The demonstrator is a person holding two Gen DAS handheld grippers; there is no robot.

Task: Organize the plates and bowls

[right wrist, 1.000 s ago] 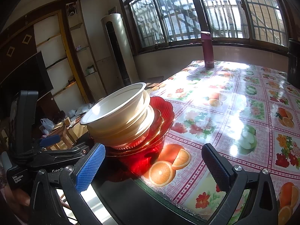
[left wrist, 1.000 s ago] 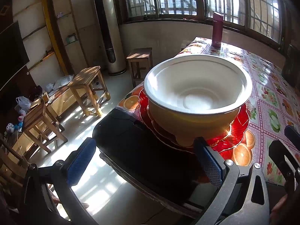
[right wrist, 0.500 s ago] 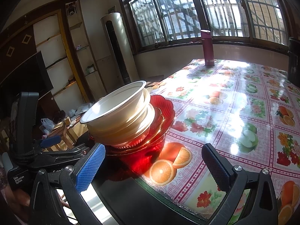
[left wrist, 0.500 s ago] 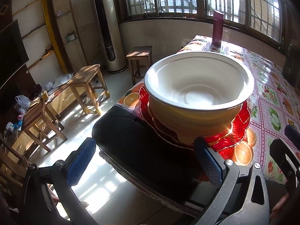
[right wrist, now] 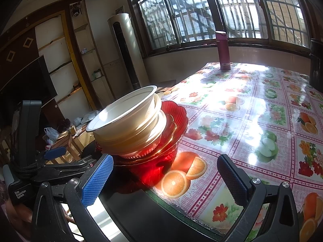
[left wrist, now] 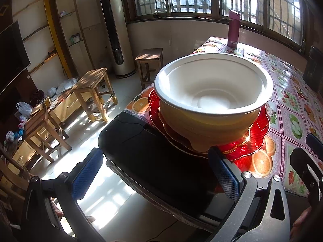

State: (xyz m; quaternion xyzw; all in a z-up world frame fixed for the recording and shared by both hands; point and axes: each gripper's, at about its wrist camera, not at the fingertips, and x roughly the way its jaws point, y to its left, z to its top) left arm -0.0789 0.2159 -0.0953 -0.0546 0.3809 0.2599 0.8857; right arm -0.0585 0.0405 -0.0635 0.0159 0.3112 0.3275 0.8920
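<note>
Floral oilcloth table (right wrist: 252,109), sunlit windows (right wrist: 201,12).

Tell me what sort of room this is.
Most likely a home living and dining room: a dining table under a fruit-print cloth carries stacked bowls, wooden stools stand on the tiled floor, and a tower air conditioner stands beside barred windows.

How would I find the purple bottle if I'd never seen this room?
Look along the fruit-patterned table to its far end under the big barred windows. The purple bottle stands upright there alone, tall and slim, far from the stacked bowls.
</note>
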